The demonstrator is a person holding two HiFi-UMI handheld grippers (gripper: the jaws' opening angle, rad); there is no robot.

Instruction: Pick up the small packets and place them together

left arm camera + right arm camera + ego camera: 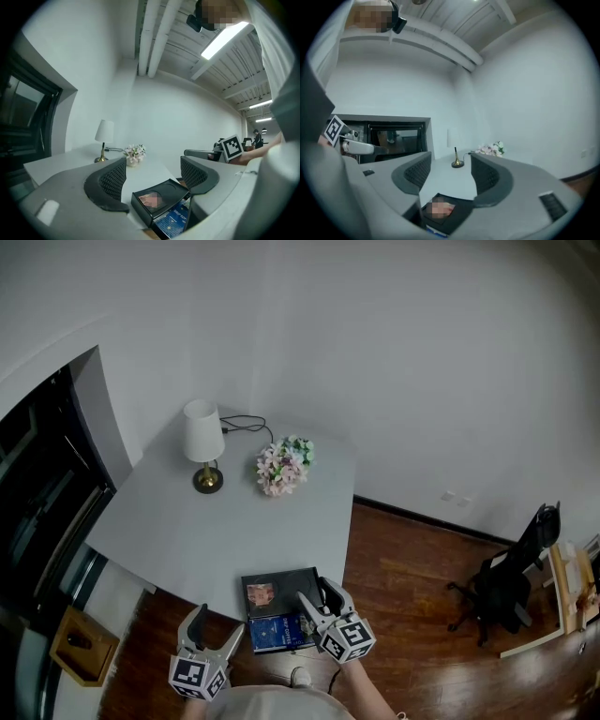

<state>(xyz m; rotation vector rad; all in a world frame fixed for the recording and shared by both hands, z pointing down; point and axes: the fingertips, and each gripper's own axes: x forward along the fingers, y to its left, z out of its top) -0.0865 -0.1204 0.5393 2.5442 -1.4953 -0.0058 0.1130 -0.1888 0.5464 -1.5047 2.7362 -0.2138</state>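
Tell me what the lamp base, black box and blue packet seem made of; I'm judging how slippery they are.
Lamp base: likely polished brass-toned metal, from its golden shine.
Black box: card or plastic, satin finish; flat faces with a soft sheen and a printed picture on top.
Blue packet: printed card or foil, with white lettering; which one the views leave open.

Staged home-style corner inside a larger office or lab hall. Pale table [178, 535] with lamp [203, 439] and flower bunch [283, 466], wood floor [412, 568], plain white walls. Overhead: bare ceiling pipes [154, 37], strip lights [225, 40]; black office chair [504, 589] nearby
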